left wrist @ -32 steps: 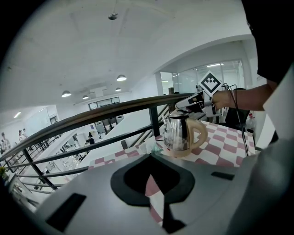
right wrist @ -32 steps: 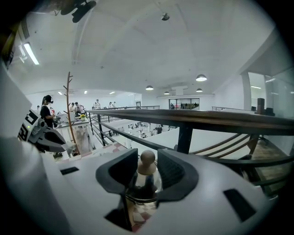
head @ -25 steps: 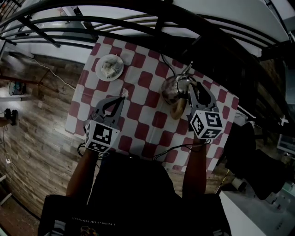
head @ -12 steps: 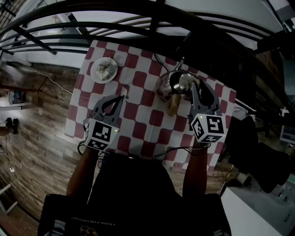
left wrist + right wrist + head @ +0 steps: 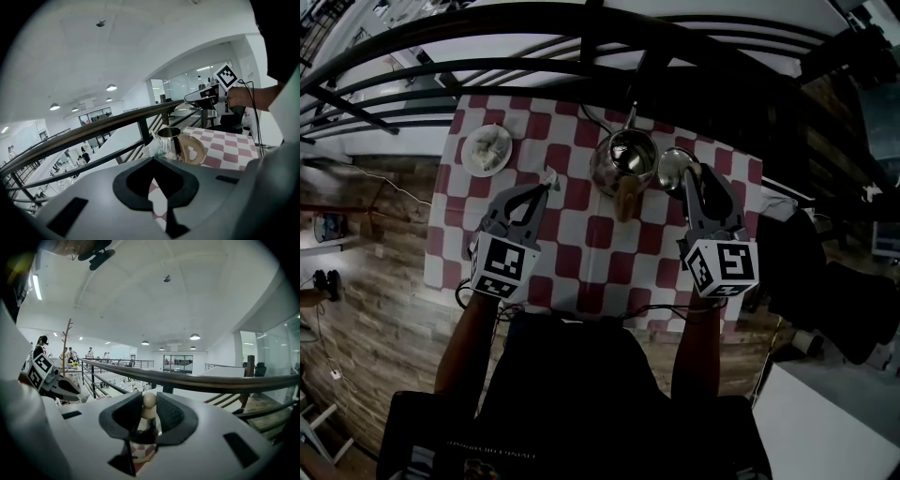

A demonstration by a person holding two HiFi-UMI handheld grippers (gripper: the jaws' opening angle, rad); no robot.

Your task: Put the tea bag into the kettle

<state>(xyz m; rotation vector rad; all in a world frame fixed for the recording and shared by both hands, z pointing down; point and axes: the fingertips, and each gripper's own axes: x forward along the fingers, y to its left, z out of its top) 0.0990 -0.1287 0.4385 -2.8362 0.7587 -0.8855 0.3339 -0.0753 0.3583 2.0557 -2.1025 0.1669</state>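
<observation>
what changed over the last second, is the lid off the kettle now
The right gripper, fingers shut on the lid's knob, has lifted the lid clear of the kettle and carried it to the kettle's right, leaving the kettle open. The left gripper moved a little toward the kettle, still pinching the tea bag. The kettle and the plate stayed put.

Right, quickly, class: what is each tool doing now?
Left tool: closed on the small white tea bag.
Right tool: closed on the round beige knob of the shiny metal kettle lid.
</observation>
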